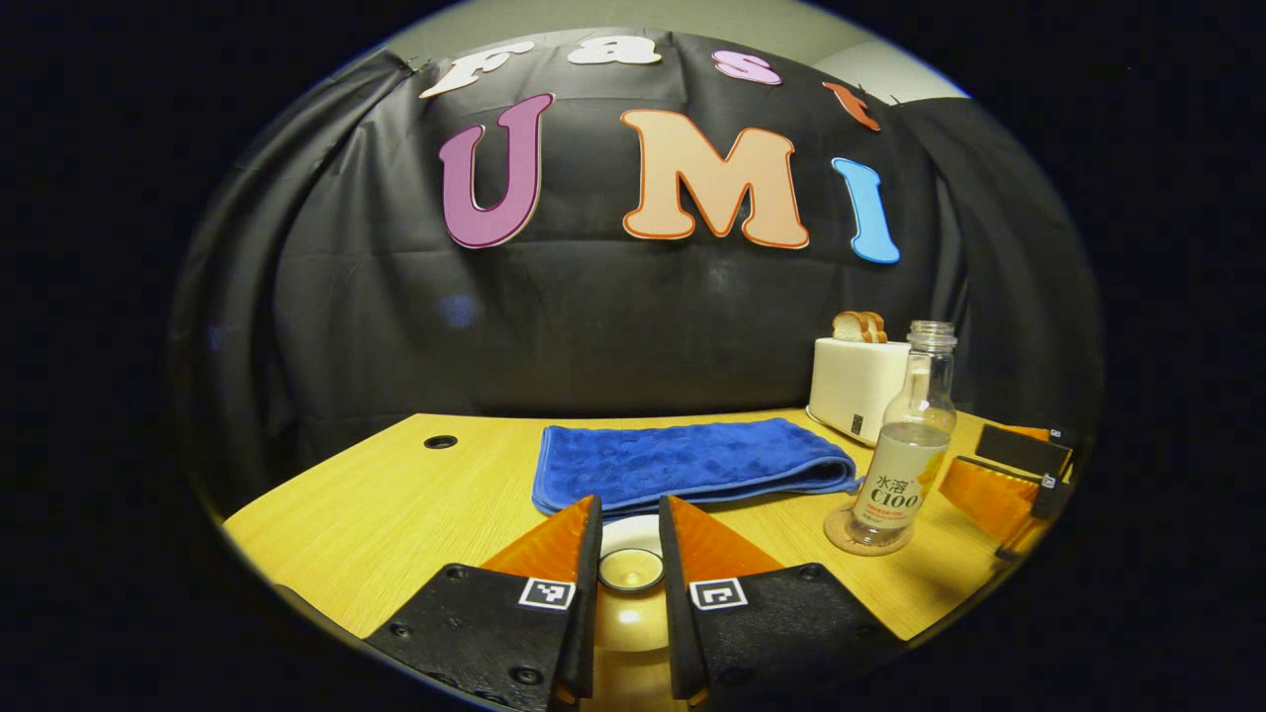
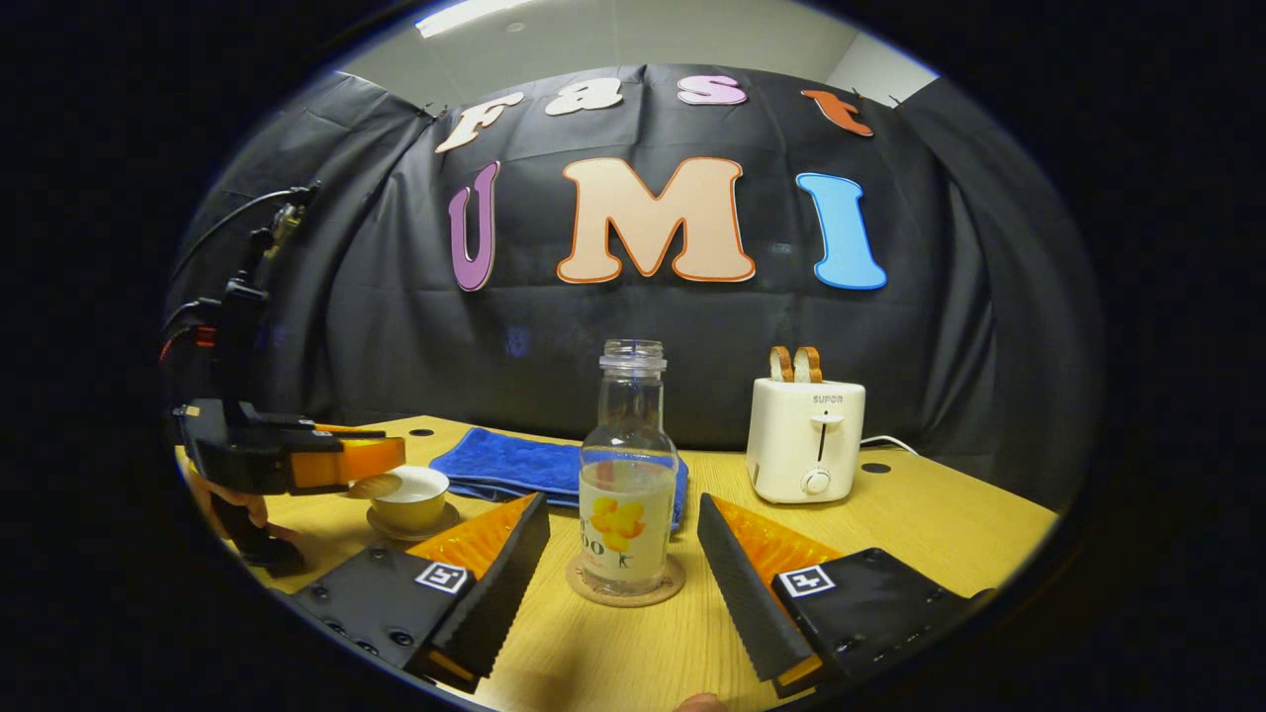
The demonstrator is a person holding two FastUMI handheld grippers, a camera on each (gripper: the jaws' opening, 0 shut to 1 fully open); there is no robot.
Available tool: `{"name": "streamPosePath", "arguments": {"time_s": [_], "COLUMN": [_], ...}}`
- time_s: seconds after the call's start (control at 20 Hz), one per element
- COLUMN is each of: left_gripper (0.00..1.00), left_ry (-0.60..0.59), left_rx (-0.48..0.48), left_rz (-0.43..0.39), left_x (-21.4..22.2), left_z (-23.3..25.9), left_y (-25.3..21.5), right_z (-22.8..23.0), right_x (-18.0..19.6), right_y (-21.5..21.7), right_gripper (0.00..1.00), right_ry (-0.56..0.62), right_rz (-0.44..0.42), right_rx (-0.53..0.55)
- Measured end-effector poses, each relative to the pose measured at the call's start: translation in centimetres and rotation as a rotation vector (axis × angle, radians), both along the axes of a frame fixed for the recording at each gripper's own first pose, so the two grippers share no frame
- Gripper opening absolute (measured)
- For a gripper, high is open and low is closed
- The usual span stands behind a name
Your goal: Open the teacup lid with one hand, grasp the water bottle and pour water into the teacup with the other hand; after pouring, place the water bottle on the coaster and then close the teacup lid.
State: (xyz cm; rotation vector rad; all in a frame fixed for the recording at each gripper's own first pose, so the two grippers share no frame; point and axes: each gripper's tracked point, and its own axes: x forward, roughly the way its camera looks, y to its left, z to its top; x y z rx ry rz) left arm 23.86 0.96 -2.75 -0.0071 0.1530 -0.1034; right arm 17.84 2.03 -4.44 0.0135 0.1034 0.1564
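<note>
- Your left gripper (image 1: 630, 534) has its two fingers drawn close around the teacup lid (image 1: 630, 570), one on each side of its knob; they look pressed against it.
- In the right gripper view, that same gripper holds the lid tilted just above the teacup (image 2: 408, 497), which sits on a saucer (image 2: 413, 524) at the left of the table (image 2: 940, 524).
- Your right gripper (image 2: 623, 574) is spread wide, with the water bottle (image 2: 627, 494) standing between its fingers and touched by neither.
- The bottle is upright, uncapped and about half full, and it rests on the round coaster (image 2: 625, 591).
- A folded blue towel (image 1: 682, 460) lies behind the cup and bottle.
- A white toaster (image 2: 804, 440) with two slices of bread (image 2: 796, 364) in it stands to the right of the bottle, near the back edge.
</note>
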Motion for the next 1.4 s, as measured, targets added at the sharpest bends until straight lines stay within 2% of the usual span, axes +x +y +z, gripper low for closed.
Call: {"name": "streamPosePath", "arguments": {"time_s": [0.15,0.2,0.25,0.3,0.45,0.5,0.6,0.65,0.8,1.0,1.1,1.15,1.25,1.35,1.4], "left_gripper": [0.28,0.28,0.28,0.28,0.28,0.27,0.28,0.28,0.28,0.28,0.30,0.32,0.34,0.40,0.49], "left_ry": [0.003,0.004,0.005,0.006,0.011,0.014,0.017,0.021,0.020,0.016,0.015,0.016,0.016,0.007,0.000], "left_rx": [0.014,0.021,0.029,0.035,0.048,0.051,0.057,0.061,0.060,0.051,0.045,0.045,0.043,0.040,0.034], "left_rz": [-0.009,-0.011,-0.013,-0.014,-0.015,-0.015,-0.012,-0.008,-0.005,-0.002,-0.004,-0.005,-0.008,-0.007,-0.014], "left_x": [0.7,1.0,1.3,1.6,2.3,2.5,2.7,2.8,2.9,2.8,2.8,2.8,2.8,2.7,2.7], "left_z": [-0.1,-0.2,-0.3,-0.3,-0.4,-0.5,-0.7,-0.8,-0.9,-0.9,-0.9,-0.9,-0.9,-0.5,-0.3], "left_y": [-0.8,-1.0,-1.3,-1.6,-2.0,-2.0,-2.1,-2.0,-1.9,-1.7,-1.8,-1.9,-2.0,-2.0,-2.1], "right_z": [0.0,0.0,0.0,0.1,0.1,0.1,0.2,0.1,0.1,0.1,0.1,0.1,0.1,0.1,0.1], "right_x": [-0.4,-0.5,-0.7,-0.8,-1.0,-1.1,-1.2,-1.2,-1.2,-1.1,-1.2,-1.2,-1.2,-1.2,-1.2], "right_y": [-0.1,-0.2,-0.2,-0.2,-0.2,-0.2,-0.2,-0.1,-0.1,-0.1,-0.1,-0.1,-0.1,-0.1,-0.1], "right_gripper": [0.97,1.00,0.97,1.00,1.00,0.97,1.00,0.95,1.00,0.97,1.00,0.97,0.97,0.97,0.97], "right_ry": [0.000,0.002,0.003,0.002,0.001,0.000,-0.001,-0.001,0.000,0.000,0.000,0.000,-0.001,-0.001,0.000], "right_rz": [0.007,0.011,0.016,0.020,0.030,0.033,0.039,0.040,0.043,0.041,0.041,0.040,0.039,0.038,0.038], "right_rx": [0.016,0.022,0.028,0.033,0.038,0.037,0.036,0.036,0.038,0.038,0.039,0.038,0.036,0.035,0.036]}}
